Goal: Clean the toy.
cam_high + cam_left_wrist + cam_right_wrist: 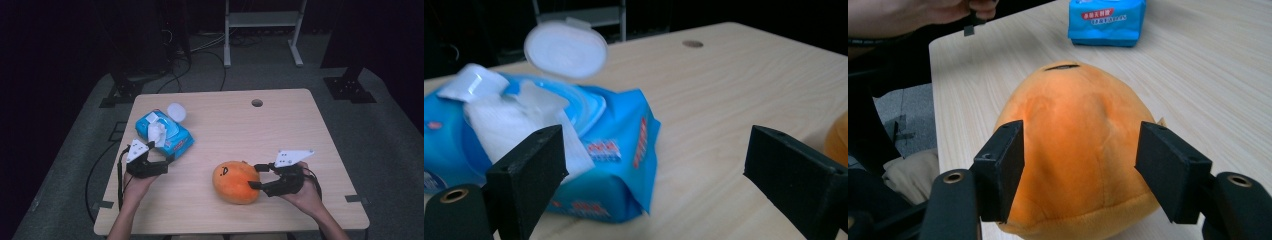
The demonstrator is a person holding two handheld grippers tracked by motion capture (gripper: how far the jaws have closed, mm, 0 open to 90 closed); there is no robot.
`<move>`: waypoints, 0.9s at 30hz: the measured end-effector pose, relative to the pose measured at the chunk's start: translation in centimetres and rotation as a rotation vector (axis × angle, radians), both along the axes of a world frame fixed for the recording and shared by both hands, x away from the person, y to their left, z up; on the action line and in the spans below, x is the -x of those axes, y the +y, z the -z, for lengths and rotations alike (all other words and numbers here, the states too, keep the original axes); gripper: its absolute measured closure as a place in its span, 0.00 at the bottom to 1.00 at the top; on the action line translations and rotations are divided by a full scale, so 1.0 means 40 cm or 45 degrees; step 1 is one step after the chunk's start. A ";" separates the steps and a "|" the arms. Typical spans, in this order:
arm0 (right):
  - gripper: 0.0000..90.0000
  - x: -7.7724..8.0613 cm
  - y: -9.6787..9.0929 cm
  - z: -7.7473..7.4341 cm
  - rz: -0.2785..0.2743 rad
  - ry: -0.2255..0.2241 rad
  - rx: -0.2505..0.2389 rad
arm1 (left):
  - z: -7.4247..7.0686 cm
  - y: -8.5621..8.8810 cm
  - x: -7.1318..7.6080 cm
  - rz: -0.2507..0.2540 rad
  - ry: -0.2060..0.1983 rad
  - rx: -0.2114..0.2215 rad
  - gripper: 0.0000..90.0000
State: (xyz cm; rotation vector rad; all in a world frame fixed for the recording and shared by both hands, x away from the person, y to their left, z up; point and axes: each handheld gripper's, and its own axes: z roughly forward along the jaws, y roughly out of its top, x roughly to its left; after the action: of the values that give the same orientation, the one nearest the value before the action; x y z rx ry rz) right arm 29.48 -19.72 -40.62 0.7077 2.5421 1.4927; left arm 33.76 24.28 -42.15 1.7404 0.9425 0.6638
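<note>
Wipes pack (164,132): blue, lid flipped up, a wipe sticking out, near the surface's (280,125) left edge; red label print unreadable.
Plush toy (235,182): orange, towards the near edge.
Left gripper (167,162): jaws apart, empty.
Right gripper (254,176): jaws apart, flanking the plush.

One light wooden rectangular counter (300,130) carries the things. On it lies one blue plastic pack of wet wipes (165,134), with one round white flip lid (177,111) standing open and one white wipe (157,131) sticking out of its opening. There is one orange rounded plush toy (235,182). Two black two-jaw tools are in view, one left tool (159,161) and one right tool (256,176), each topped by one grey three-cornered plate. The counter has one small round hole (257,103) near its far edge.
</note>
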 end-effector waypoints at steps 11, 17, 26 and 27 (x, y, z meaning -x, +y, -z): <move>0.39 -0.020 0.010 0.021 -0.003 0.032 0.003 | 0.013 0.050 -0.095 -0.085 -0.008 -0.006 0.14; 0.39 -0.020 0.006 0.025 -0.010 0.046 -0.007 | 0.033 0.056 -0.144 -0.157 0.019 -0.043 0.17; 0.39 -0.020 0.001 0.031 -0.019 0.061 -0.012 | 0.066 0.060 -0.167 -0.215 0.078 -0.093 0.43; 0.39 -0.021 0.002 0.032 -0.021 0.061 -0.010 | 0.069 0.062 -0.168 -0.219 0.076 -0.094 0.47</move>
State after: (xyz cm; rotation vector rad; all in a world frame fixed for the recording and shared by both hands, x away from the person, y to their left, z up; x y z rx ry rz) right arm 30.30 -19.65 -41.90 0.7341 2.5851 1.5093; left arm 40.49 26.76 -44.90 1.7656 1.1310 0.7696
